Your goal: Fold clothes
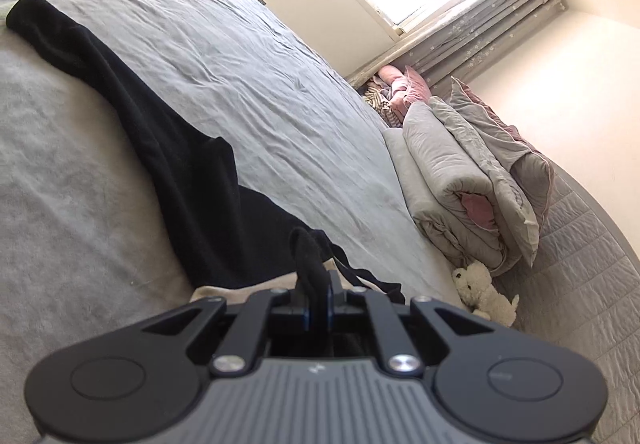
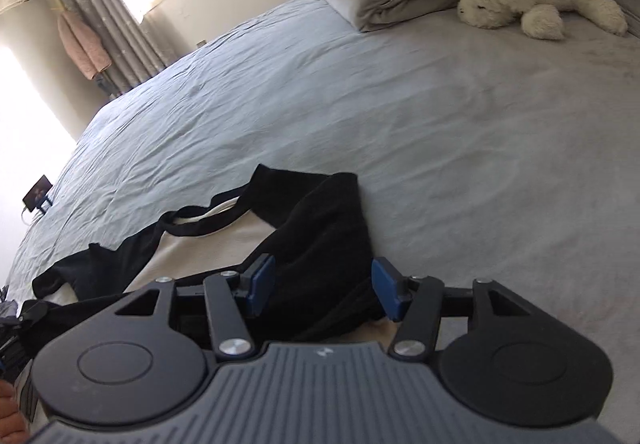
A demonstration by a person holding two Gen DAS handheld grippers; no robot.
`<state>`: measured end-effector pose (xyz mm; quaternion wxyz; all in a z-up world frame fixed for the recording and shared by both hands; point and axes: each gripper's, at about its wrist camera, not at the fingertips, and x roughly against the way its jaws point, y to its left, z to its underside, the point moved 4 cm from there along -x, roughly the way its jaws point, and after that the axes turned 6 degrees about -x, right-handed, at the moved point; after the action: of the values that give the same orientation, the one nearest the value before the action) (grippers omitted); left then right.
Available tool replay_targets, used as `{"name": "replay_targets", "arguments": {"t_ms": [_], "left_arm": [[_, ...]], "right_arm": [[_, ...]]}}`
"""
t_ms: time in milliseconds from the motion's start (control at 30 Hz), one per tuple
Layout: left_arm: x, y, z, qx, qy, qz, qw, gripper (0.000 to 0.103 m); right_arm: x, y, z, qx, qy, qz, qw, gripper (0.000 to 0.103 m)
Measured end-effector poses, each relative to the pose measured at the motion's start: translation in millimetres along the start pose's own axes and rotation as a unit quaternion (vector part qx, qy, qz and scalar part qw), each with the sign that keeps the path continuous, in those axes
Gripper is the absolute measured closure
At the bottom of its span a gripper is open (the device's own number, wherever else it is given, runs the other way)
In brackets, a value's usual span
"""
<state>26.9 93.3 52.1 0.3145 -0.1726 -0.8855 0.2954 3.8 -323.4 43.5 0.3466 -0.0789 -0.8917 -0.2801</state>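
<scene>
Jaws: left gripper pinches black garment; right gripper spread.

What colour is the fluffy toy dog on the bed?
Creamy white. The toy dog shows best in the right wrist view.

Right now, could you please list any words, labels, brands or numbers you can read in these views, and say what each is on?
No readable text in either view.
Left gripper: small pale mark on its housing, a symbol, not letters.
Right gripper: same mark.
Small screen at the bed's far edge: too small to read.
</scene>
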Motion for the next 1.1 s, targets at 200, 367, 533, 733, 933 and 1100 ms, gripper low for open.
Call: {"name": "replay_targets", "arguments": {"t_ms": [200,367,533,733,933,1100], "left_arm": [[-2.4,6.6,-10.0,-0.008,-0.014,-0.020,0.9997,0.096],[-8.7,12.0,-10.2,-0.005,-0.008,-0.036,0.9993,0.096],[-9.8,15.0,-11.1,-0.004,-0.006,-0.040,0.9992,0.096],[-11.8,13.6,-4.5,-0.018,0.008,-0.047,0.9987,0.096],[-13.3,14.7,-2.5,-0.018,0.017,-0.049,0.9985,0.096],[-11.6,17.1,-3.5,-0.015,0.016,-0.052,0.9984,0.096]], "right_arm": [[-24.8,8.6,5.4,0.075,0.010,0.019,0.997,0.047],[-41.5,18.8,30.9,0.190,0.064,0.065,0.978,0.094],[-31.1,9.8,37.1,0.221,0.085,0.059,0.970,0.098],[-30.9,5.0,37.7,0.232,0.095,0.051,0.967,0.082],[-34.9,-0.3,37.4,0.195,0.114,0.014,0.974,0.067],[-15.6,5.5,25.4,0.177,0.085,-0.014,0.980,0.087]]}}
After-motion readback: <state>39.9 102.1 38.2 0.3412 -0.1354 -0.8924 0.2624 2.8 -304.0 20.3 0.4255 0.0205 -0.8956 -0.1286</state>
